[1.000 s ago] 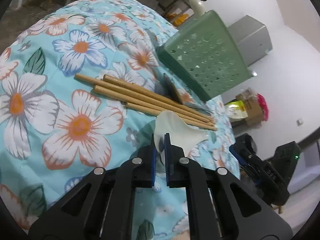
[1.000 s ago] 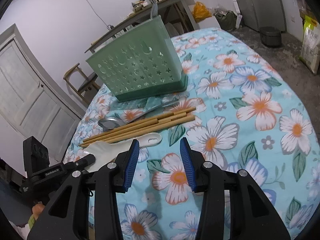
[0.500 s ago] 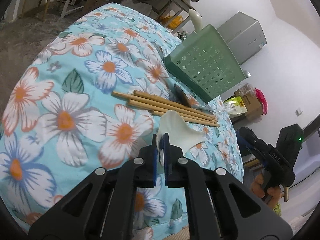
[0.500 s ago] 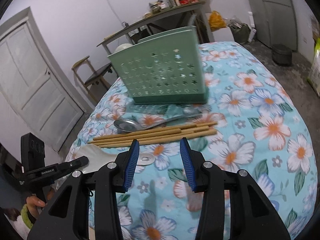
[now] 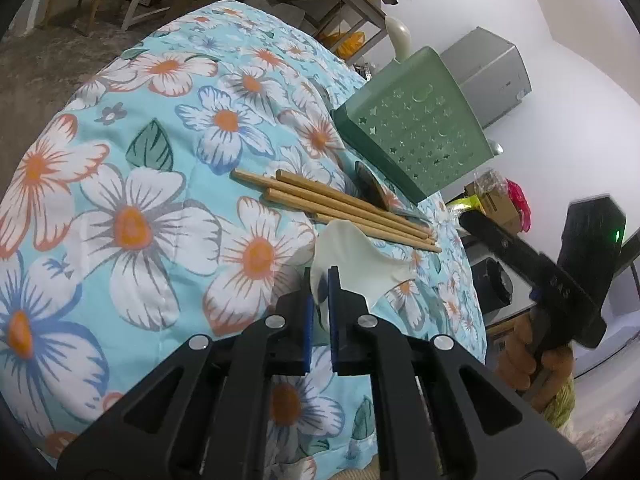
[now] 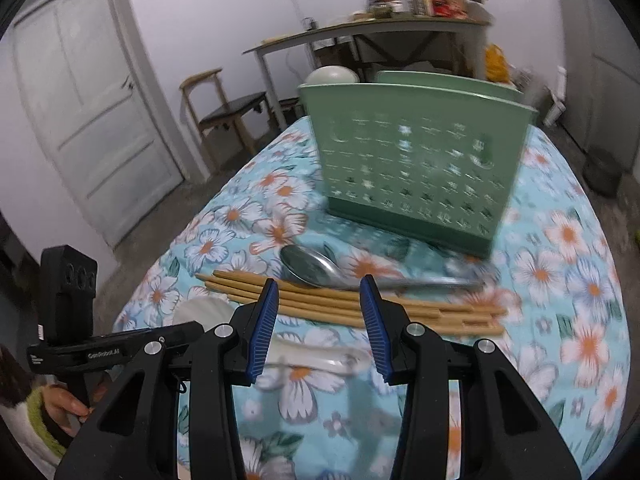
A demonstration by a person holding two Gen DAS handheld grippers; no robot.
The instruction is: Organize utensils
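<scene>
The walls [image 6: 208, 12] are plain white. A panelled white door [image 6: 84, 92] stands shut at the left. The floor [image 6: 192, 200] is bare grey concrete. Near the door stands a wooden chair [image 6: 224, 112] with a dark seat. Behind it a long table [image 6: 360, 32] on pale legs carries blurred jars and packets. A grey cabinet [image 5: 492, 76] stands against the far wall, with a cardboard box [image 5: 496, 204] and a pink bag [image 5: 520, 204] on the floor near it. Light is even and dim.

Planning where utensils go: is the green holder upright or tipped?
Upright: the green holder stands on its base on the flowered cloth, open top upward.
</scene>
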